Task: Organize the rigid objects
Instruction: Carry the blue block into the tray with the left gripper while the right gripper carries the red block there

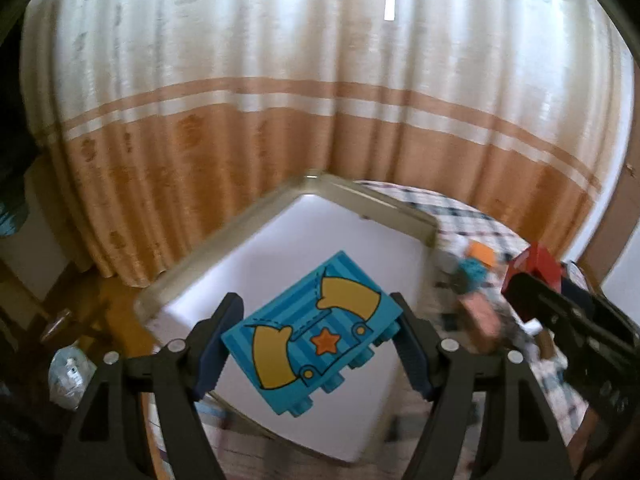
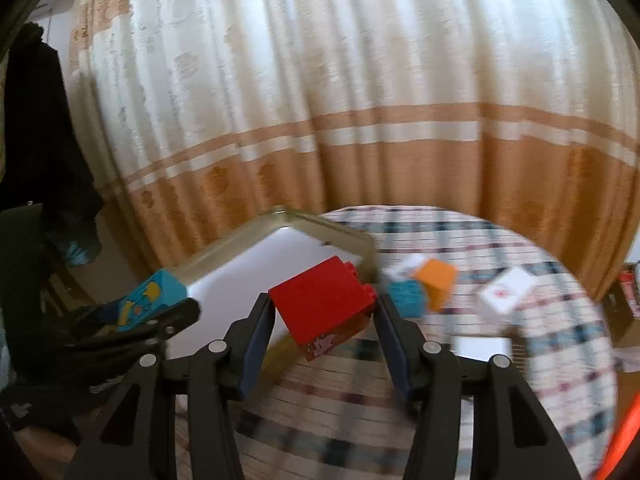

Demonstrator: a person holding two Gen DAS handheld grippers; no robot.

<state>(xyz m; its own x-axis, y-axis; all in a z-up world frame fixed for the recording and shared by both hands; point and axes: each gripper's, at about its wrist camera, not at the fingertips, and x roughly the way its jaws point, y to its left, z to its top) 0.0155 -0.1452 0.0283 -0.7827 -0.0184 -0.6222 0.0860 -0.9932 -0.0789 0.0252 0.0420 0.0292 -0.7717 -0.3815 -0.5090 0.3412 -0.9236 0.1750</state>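
**Two bricks held over the tray, drop pending**

I had the blue brick [image 1: 312, 330] pinched in my left gripper [image 1: 316, 344], tilted, printed face up, studs pointing down toward me. It hung right between the fingers, above the white tray [image 1: 288, 240] that lay just ahead and below. The print was yellow curved shapes plus an orange star on blue stripes; hard glossy plastic, so I judged it could slip if I eased the squeeze early.

My right gripper [image 2: 324, 320] was clamped on the red brick [image 2: 320, 300], also tilted, studs off to the right, a pink printed bit on its lower face. It sat over the checked tablecloth [image 2: 480, 240], the tray's beige rim [image 2: 332, 232] just ahead-left of the tips.

To do this well, I judged: lower each brick close to the tray floor, level it, then release, one hand at a time so the grippers didn't knock.

Ahead-right of the right tips lay loose pieces: an orange block [image 2: 438, 280], a teal block [image 2: 406, 298], a white block [image 2: 506, 292]. Frames were motion-blurred.
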